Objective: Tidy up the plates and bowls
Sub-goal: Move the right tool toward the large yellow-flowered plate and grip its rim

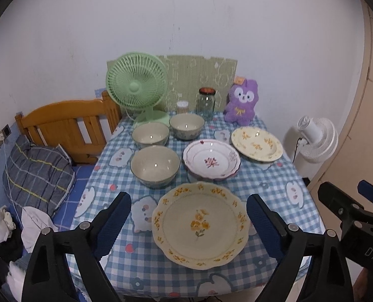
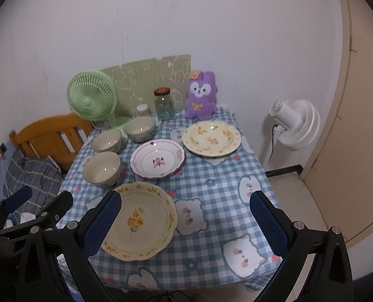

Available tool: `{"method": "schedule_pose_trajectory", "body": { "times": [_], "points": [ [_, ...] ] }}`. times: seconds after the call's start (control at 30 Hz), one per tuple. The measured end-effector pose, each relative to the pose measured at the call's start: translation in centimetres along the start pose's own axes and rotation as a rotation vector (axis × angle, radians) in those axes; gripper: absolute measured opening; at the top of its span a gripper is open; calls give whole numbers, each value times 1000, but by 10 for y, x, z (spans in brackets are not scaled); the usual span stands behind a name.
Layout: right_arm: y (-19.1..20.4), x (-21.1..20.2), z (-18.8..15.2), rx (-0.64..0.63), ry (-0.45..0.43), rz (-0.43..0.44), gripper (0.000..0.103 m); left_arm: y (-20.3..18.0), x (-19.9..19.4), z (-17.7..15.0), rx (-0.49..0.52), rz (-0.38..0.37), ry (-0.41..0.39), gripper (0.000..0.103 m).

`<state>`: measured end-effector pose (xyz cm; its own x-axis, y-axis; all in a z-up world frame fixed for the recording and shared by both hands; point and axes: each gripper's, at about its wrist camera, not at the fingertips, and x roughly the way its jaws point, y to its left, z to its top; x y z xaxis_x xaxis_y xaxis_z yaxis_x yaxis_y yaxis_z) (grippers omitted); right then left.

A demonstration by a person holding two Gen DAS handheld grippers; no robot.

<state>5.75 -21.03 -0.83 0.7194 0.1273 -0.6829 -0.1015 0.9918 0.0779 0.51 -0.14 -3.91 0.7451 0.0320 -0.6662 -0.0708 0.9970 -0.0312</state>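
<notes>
The left gripper [image 1: 189, 222] is pointing forward and downward in its own wrist view, its two blue-padded fingers [image 1: 113, 222] standing wide apart, one at seven o'clock and the other at five o'clock, with nothing pressing between the pads. The right gripper [image 2: 186, 222] is tilting down in much the same way, its blue pads [image 2: 269, 222] spread just as wide and gripping nothing. In the left view the right gripper is showing at four o'clock; in the right view the left one is sitting at eight o'clock.
</notes>
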Motion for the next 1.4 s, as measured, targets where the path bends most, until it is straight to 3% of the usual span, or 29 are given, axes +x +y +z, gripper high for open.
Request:
{"method": "schedule_pose_trajectory", "body": {
  "times": [0.37,0.43,0.83,1.03,1.1,1.27,1.4],
  "points": [
    [16,61,-14,-42,76,0,98,24,65,-18,-8,-3,116,83],
    [20,77,-17,-47,91,10,92,29,76,-22,-12,-1,137,82],
    [34,143,-34,-14,184,-5,84,43,140,-44,-20,9,227,74],
    [35,174,-48,-5,244,-7,74,50,164,-58,-50,1,288,65],
    [36,182,-52,-6,261,-8,72,52,172,-63,-50,15,312,56],
    [37,199,-58,-9,298,-7,62,53,188,-71,-51,35,355,46],
    [38,211,-61,0,326,-1,60,57,196,-69,-54,34,366,45]
  ]
}}
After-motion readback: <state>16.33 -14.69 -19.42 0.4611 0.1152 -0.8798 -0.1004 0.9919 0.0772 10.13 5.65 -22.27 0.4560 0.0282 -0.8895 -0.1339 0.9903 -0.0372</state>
